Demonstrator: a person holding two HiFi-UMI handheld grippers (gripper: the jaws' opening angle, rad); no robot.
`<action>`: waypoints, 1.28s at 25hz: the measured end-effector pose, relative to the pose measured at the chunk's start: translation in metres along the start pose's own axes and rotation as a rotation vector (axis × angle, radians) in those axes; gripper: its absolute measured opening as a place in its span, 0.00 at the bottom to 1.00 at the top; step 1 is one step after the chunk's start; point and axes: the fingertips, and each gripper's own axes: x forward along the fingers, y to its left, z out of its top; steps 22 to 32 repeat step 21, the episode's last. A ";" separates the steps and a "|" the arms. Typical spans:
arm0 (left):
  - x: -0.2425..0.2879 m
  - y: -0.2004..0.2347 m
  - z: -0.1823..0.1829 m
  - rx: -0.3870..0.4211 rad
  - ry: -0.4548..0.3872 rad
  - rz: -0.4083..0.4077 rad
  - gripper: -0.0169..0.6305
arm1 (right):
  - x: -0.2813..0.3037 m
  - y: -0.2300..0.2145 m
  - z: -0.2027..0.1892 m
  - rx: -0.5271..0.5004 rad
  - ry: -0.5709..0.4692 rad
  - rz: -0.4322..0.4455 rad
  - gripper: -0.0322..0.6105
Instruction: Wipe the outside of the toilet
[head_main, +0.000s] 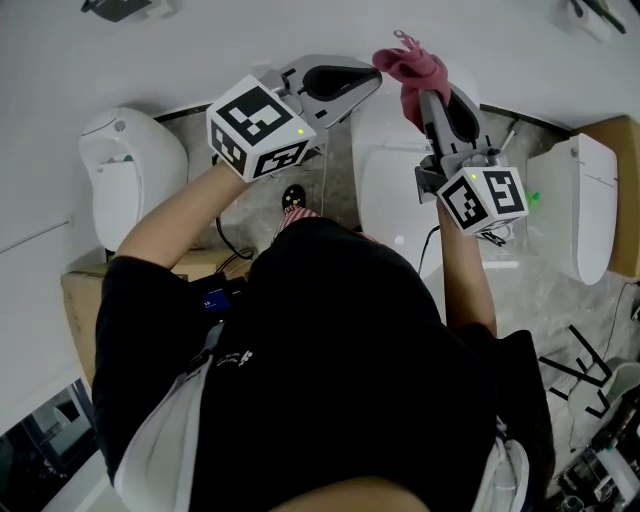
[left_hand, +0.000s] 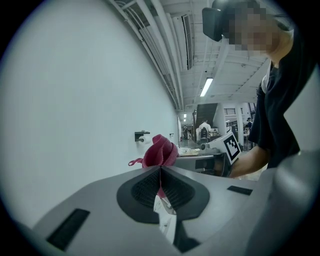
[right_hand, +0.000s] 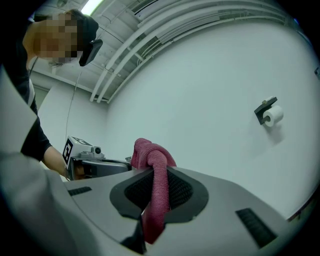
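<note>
- Right gripper (right_hand: 158, 176): jaws clamped on a pink cloth (right_hand: 150, 150). A wad sits bunched above the tips and a tail hangs down between the pads. The hold looks firm.
- Left gripper (left_hand: 160, 172): jaws shut on each other with nothing between them. The pink behind them is the right gripper's cloth.
- Both grippers are raised with tips near each other, close to the white wall (head_main: 200, 40).
- The toilet (head_main: 392, 200) is below, between the arms and well apart from the cloth, so no contact yet.
- Likely step: bring the cloth down onto the tank.
- Lead with the wad, not the jaw tips, so no plastic hits the ceramic.
- Use overlapping strokes, top first, then the sides.
- Keep the left gripper clear.
</note>
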 end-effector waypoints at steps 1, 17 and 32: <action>-0.001 0.000 0.000 0.003 -0.002 0.001 0.04 | -0.001 0.000 0.001 -0.001 -0.001 -0.003 0.14; -0.004 0.004 0.010 0.014 -0.016 -0.011 0.04 | -0.013 -0.003 0.006 0.011 -0.018 -0.036 0.14; -0.001 0.000 0.016 0.014 -0.010 -0.032 0.04 | -0.021 -0.006 0.013 0.023 -0.031 -0.035 0.14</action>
